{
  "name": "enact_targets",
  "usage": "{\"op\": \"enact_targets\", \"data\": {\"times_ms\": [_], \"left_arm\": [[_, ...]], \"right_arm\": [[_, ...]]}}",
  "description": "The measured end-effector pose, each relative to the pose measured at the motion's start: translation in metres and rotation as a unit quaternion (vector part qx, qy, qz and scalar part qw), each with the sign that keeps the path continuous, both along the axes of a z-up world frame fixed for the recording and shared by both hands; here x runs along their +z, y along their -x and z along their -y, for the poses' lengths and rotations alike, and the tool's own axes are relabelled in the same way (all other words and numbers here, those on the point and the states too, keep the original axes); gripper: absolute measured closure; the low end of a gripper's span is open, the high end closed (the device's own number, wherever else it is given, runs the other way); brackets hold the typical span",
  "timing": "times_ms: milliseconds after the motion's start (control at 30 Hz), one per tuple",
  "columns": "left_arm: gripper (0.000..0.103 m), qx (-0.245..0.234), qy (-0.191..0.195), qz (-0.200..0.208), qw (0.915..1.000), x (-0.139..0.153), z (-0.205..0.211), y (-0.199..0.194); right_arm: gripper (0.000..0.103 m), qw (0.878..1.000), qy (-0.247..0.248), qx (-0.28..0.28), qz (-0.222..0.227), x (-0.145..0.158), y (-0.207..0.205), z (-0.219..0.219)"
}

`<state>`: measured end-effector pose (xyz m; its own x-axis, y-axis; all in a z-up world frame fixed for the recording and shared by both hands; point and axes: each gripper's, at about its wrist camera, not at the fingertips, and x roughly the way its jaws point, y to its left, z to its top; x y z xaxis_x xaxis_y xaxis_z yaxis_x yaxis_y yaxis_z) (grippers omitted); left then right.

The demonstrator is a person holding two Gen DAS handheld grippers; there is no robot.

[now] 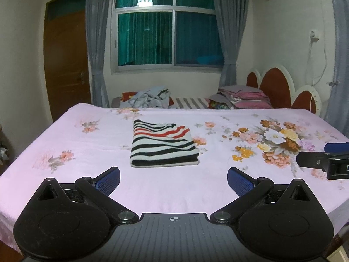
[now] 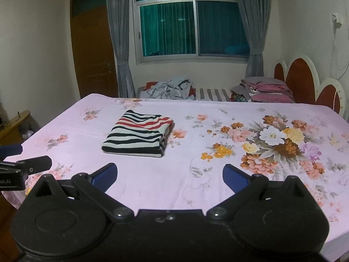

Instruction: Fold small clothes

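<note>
A folded striped garment (image 1: 164,146) is seen lying flat on the pink flowered bedsheet (image 1: 72,135), just above the middle of the left wrist frame; in the right wrist view the same garment (image 2: 139,134) is found left of centre, its folded edges stacked at the lower right corner. The left gripper (image 1: 173,180) is held wide apart at the bottom of its frame, nothing being gripped between its blue pads (image 1: 109,180); it is kept apart from the garment. The right gripper (image 2: 170,175) is likewise spread wide and empty; it is also glimpsed at the right edge of the left view. A heap of loose clothes (image 1: 150,97) and a stack of folded bedding (image 1: 244,97) are placed beyond the sheet's far edge, below the window (image 1: 165,26); a brown door (image 1: 65,52) is seen at upper left.
</note>
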<state>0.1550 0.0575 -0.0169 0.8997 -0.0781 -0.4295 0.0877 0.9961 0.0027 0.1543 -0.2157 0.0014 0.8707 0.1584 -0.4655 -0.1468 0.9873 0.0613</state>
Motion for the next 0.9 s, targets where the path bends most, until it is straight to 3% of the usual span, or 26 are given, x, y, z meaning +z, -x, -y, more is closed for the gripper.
{"op": "enact_targets", "data": {"times_ms": [900], "left_arm": [[0.0,-0.004,-0.005,0.006,1.0,0.0062,0.0001,-0.002]], "right_arm": [[0.0,1.0,0.003,-0.003,0.006,0.0043,0.0024,0.004]]}}
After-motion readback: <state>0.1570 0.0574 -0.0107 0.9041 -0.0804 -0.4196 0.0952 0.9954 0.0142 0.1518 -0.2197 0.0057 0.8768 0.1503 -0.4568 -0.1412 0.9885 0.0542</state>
